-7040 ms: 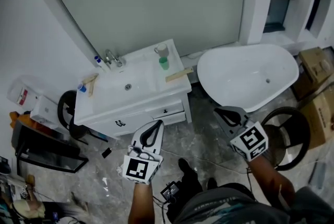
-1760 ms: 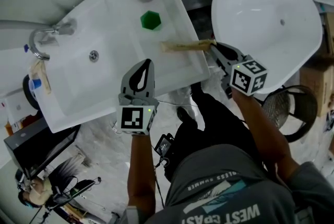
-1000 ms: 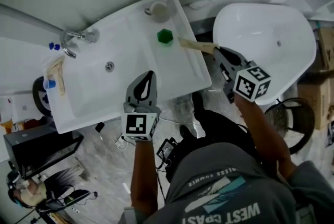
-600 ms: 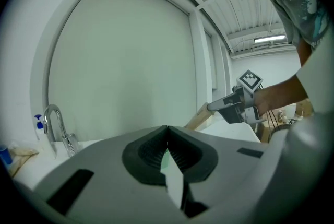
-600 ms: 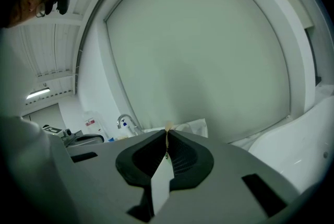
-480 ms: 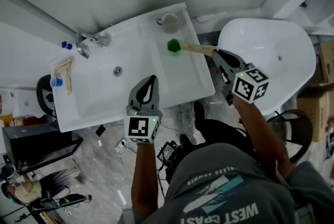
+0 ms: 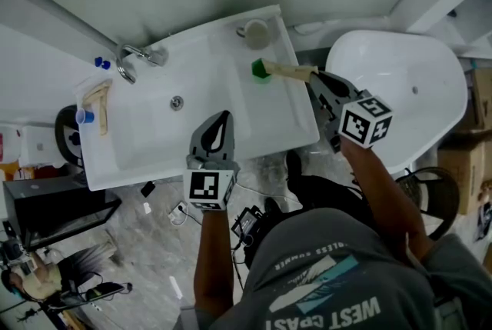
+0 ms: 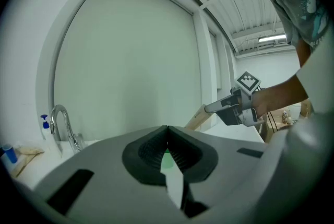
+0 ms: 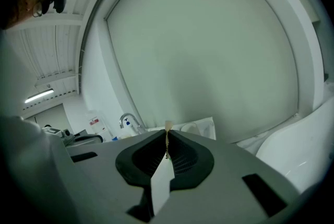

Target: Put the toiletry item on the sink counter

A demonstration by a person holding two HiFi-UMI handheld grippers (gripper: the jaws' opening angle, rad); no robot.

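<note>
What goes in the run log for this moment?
right gripper: shut on tan toiletry item | its tip: by green object, over sink counter | left gripper: shut, empty

A white bench [image 7: 265,117] with an inset basin [image 7: 154,132] is set against a pale grey-green wall panel [image 8: 130,61] framed by a white arch. A white bathtub [image 7: 400,98] is placed just beside it on a grey marbled floor [image 7: 154,244]. A ceiling strip light [image 8: 271,38] is lit.
</note>
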